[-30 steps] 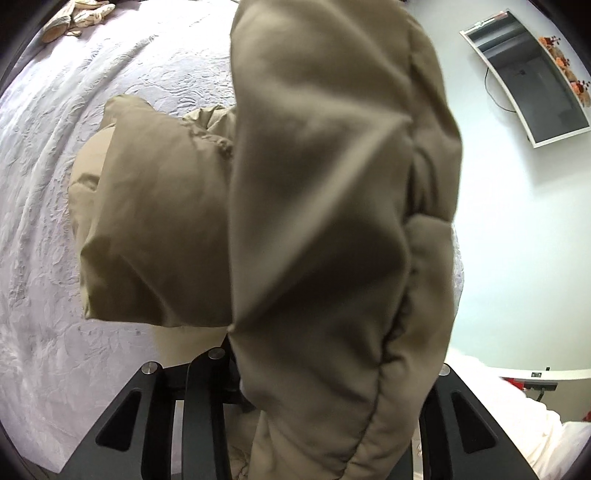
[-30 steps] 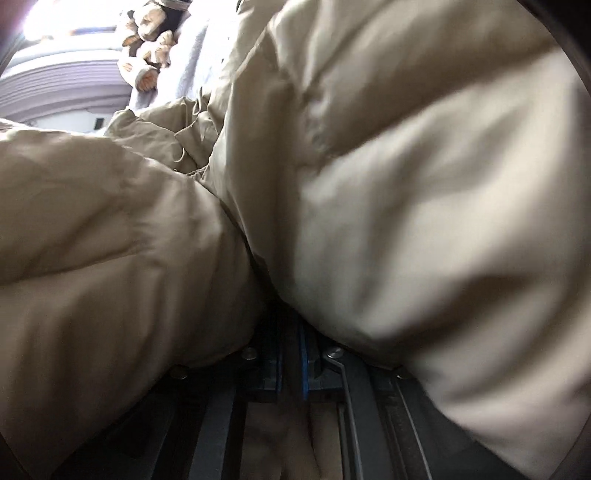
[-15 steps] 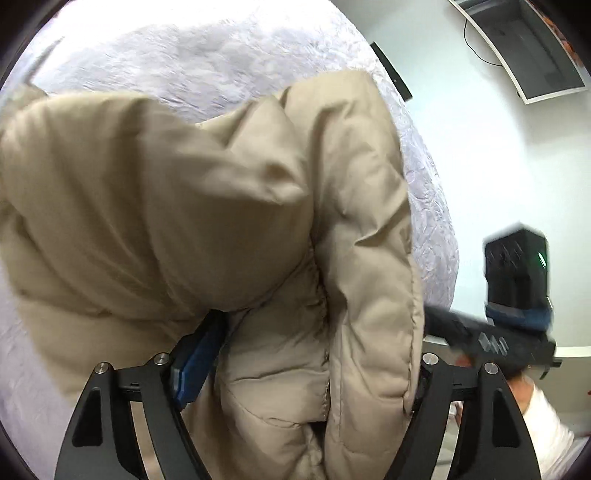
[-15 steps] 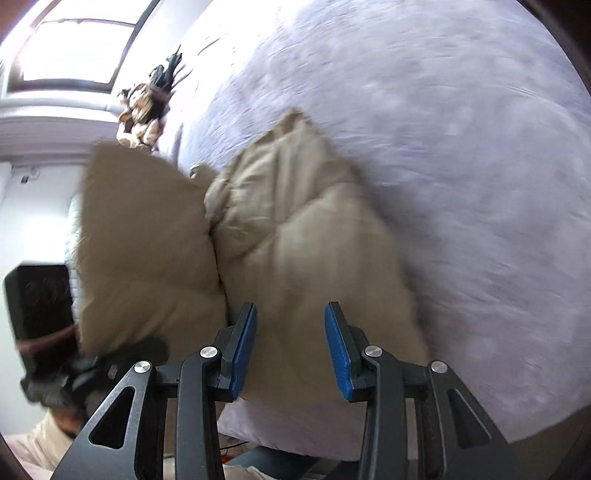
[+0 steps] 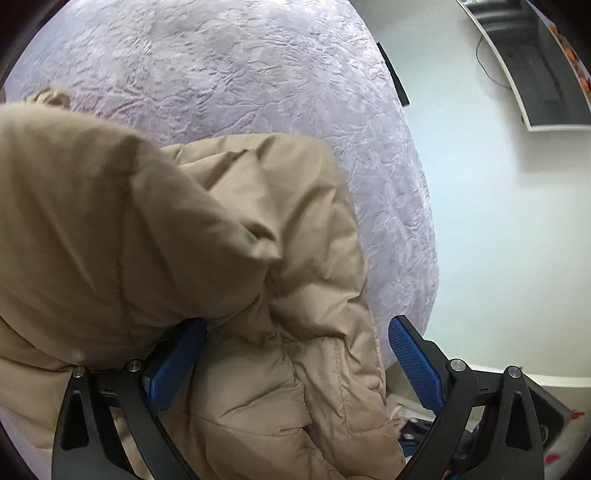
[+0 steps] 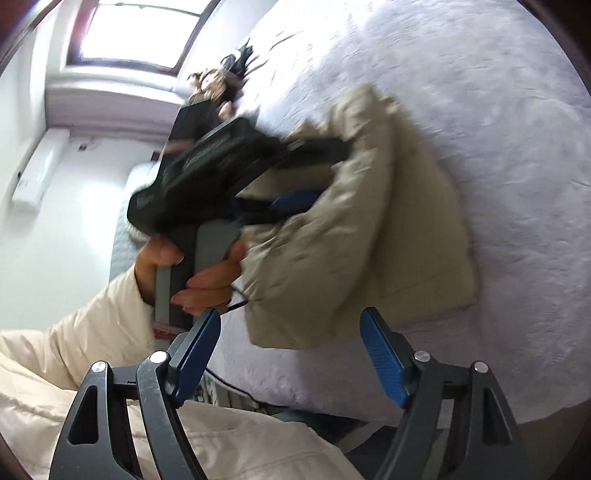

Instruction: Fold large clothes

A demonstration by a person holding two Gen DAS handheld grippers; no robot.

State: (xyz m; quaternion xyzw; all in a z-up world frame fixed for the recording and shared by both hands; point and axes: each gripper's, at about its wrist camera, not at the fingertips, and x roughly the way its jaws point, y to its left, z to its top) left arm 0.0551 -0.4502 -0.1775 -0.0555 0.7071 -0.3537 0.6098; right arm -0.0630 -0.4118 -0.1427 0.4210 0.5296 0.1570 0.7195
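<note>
A tan puffy jacket (image 5: pixel 155 266) lies bunched and folded on the lilac bedspread (image 5: pixel 258 74). My left gripper (image 5: pixel 295 354) is open, its jaws wide apart, with jacket fabric bulging between and over the left pad. In the right wrist view the jacket (image 6: pixel 388 229) rests on the bed (image 6: pixel 498 110), and the left gripper (image 6: pixel 295 177) pushes into its folds, held by a hand. My right gripper (image 6: pixel 291 350) is open and empty, drawn back just short of the jacket's near edge.
A wall-mounted screen (image 5: pixel 535 66) hangs on the white wall to the right. A small pile of clothes (image 6: pixel 218 85) lies far up the bed below a window (image 6: pixel 140 33). The person's cream sleeve (image 6: pixel 92 369) fills the lower left of the right wrist view.
Both grippers have let go of the jacket and opened. The jacket has dropped from a lifted hold onto the bed. The right gripper has pulled back; the left one stays among the folds.
</note>
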